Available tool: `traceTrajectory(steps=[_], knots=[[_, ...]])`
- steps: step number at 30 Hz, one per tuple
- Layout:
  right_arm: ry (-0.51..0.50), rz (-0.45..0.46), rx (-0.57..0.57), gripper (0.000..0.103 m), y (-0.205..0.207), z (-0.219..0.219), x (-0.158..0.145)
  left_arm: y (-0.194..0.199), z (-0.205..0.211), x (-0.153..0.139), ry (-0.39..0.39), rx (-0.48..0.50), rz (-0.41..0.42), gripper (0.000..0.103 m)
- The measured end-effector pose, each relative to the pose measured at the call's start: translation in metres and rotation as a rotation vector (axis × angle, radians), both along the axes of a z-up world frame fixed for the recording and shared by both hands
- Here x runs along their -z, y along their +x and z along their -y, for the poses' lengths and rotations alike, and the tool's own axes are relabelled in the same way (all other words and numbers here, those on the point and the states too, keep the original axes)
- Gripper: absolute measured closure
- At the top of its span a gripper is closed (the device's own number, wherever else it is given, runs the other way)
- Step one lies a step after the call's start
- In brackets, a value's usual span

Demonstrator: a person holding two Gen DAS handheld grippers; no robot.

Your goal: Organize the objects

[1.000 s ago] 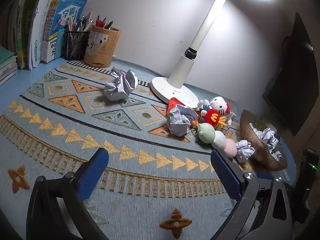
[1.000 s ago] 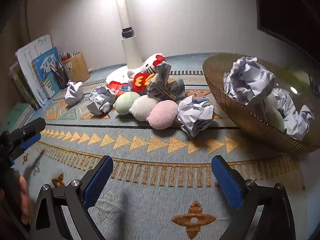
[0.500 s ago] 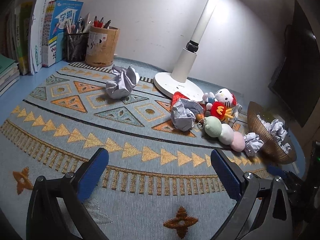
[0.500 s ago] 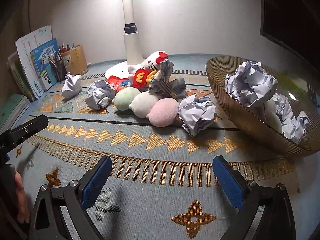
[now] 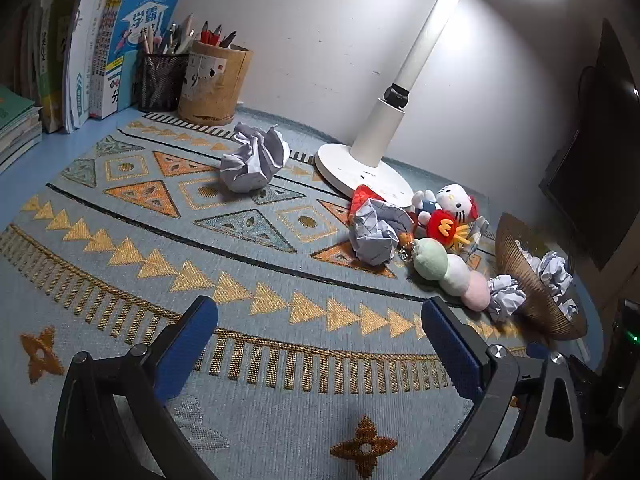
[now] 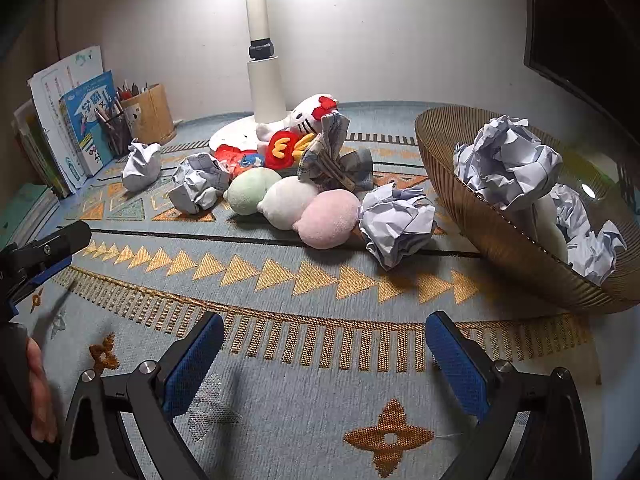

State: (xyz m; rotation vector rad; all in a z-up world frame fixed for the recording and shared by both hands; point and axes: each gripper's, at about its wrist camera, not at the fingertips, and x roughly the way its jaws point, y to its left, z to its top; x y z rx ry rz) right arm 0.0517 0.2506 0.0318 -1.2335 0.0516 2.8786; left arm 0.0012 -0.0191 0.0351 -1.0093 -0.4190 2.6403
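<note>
Both claws, left claw (image 5: pixel 320 344) and right claw (image 6: pixel 324 350), gape wide, empty, above the mat (image 6: pixel 280 280).

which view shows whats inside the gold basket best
The right wrist view. There the basket is close and tipped toward the camera, so the crumpled paper balls inside show clearly. In the left wrist view the basket is small at the right edge, seen mostly from its outer wall, with only some paper visible.

A white desk lamp (image 5: pixel 370 160) stands behind; books (image 5: pixel 120 48) lean beside pencil holders (image 5: pixel 214 80).
</note>
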Motion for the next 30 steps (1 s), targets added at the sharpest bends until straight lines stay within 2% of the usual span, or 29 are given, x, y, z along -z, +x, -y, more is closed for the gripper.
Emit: traceTrajectory(steps=[16, 23, 30], knots=[[0.009, -0.016, -0.006, 0.002, 0.002, 0.002, -0.003, -0.003, 0.01, 0.003, 0.045, -0.045, 0.03, 0.001], [0.009, -0.01, -0.007, 0.002, 0.002, 0.002, -0.002, -0.003, 0.004, 0.004, 0.029, -0.008, 0.035, 0.001], [0.006, 0.011, -0.004, 0.002, -0.002, 0.001, 0.0, -0.001, -0.006, 0.003, -0.036, 0.005, 0.019, 0.001]])
